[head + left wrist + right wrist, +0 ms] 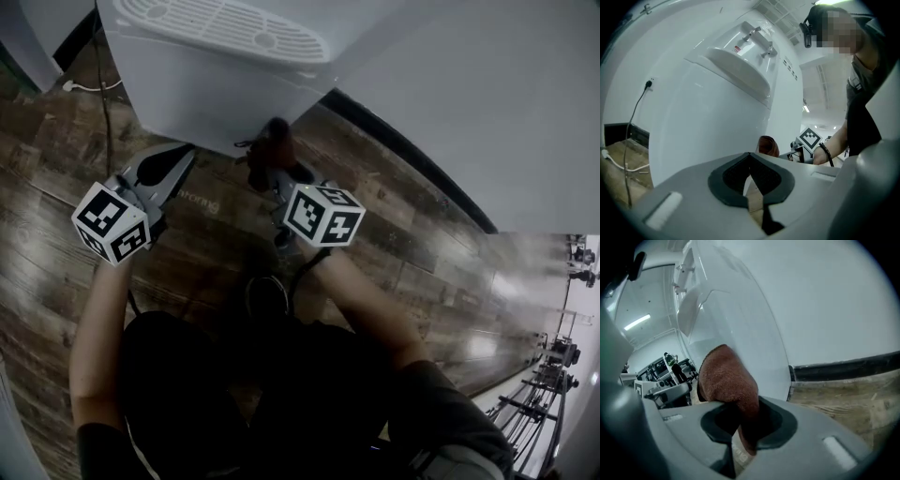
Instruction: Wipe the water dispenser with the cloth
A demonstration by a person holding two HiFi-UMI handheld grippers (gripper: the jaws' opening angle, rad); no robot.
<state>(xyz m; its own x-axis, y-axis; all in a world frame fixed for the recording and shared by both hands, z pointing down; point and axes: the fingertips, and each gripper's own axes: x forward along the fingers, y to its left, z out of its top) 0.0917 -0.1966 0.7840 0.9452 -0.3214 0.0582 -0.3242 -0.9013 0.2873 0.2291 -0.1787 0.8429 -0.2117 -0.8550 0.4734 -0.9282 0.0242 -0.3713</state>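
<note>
The white water dispenser (pixel 211 80) stands at the top of the head view, and its front panel fills the left gripper view (pixel 712 117). My right gripper (pixel 272 159) is shut on a reddish-brown cloth (pixel 726 380), which it holds low against the dispenser's front panel (pixel 740 324). The cloth (pixel 270 141) shows dark in the head view and small in the left gripper view (pixel 768 145). My left gripper (pixel 169 164) hangs beside the dispenser's lower front, jaws together, holding nothing.
Dark wood-plank floor (pixel 56 169) runs under the dispenser. A power cord (pixel 633 122) goes from a wall socket to the floor at the left. A white wall with a black skirting (pixel 848 366) runs to the right. The person's arms and dark clothing (pixel 281 394) fill the lower head view.
</note>
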